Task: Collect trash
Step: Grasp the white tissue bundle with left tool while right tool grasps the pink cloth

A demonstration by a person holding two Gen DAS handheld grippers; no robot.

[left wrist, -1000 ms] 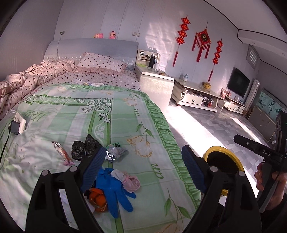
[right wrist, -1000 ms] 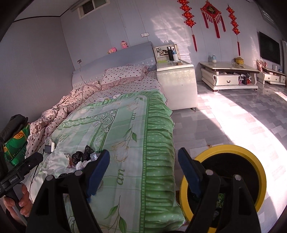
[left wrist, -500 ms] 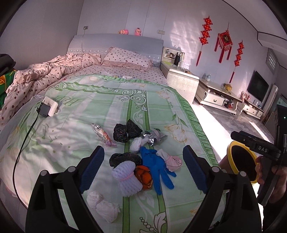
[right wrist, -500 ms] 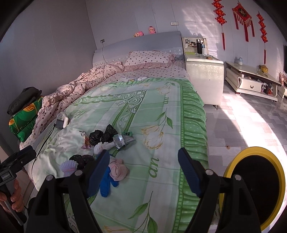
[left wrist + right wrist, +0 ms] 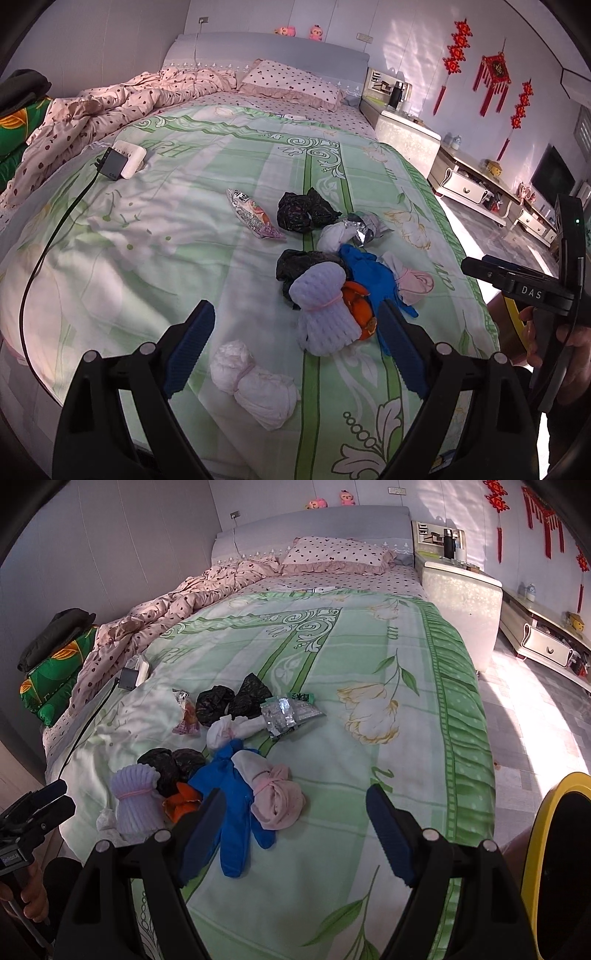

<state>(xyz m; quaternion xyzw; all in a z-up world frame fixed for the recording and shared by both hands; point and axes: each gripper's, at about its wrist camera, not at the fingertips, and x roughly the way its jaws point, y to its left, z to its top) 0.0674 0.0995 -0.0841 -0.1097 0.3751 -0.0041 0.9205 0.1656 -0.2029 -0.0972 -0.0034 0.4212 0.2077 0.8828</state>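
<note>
Trash pile (image 5: 325, 280) just beyond open left gripper (image 5: 295, 354).

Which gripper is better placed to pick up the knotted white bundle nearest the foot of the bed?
Probably left: the left gripper is open right over the white bundle; the right gripper faces the blue glove.

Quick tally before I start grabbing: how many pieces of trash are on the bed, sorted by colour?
Black crumpled bags: 2
White bundles: 3
Pink bundle: 1
Blue glove: 1
Orange peel: 1
Silver foil wrapper: 1
Printed snack wrapper: 1
Total: 10
</note>
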